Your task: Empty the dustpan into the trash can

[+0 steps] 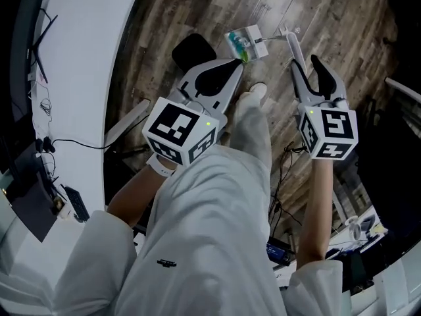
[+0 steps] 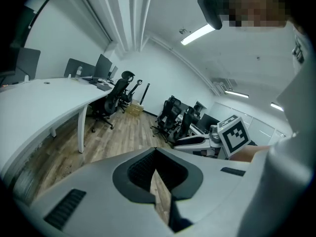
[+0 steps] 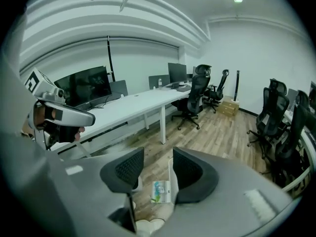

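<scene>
**Dustpan on the floor, not yet emptied**

A person in white trousers stands on a wooden floor [image 1: 329,18] and looks down at two hand-held claws. One dustpan [image 1: 255,43] sits on the floor just ahead of the person's shoe [image 1: 253,92], with one green-and-blue packet [image 1: 238,45] lying in it. Its long white handle [image 1: 294,48] rises toward the right claw [image 1: 304,64].

The right claw is released, with its jaws standing apart. In the right gripper view the handle stands between them, close beside one jaw, but nothing is clamped. The left claw [image 1: 233,68] is clenched on nothing and hangs above the floor, near the dustpan.

One dark rounded thing [image 1: 193,50] stands on the floor beside the left claw. It may be the trash can, though that cannot be confirmed.

Judging by this, the task is at its start. The handle has yet to be gripped, and the lifting, carrying and tipping all remain.

Counted: two claws, one dustpan, one packet, one possible trash can.
</scene>
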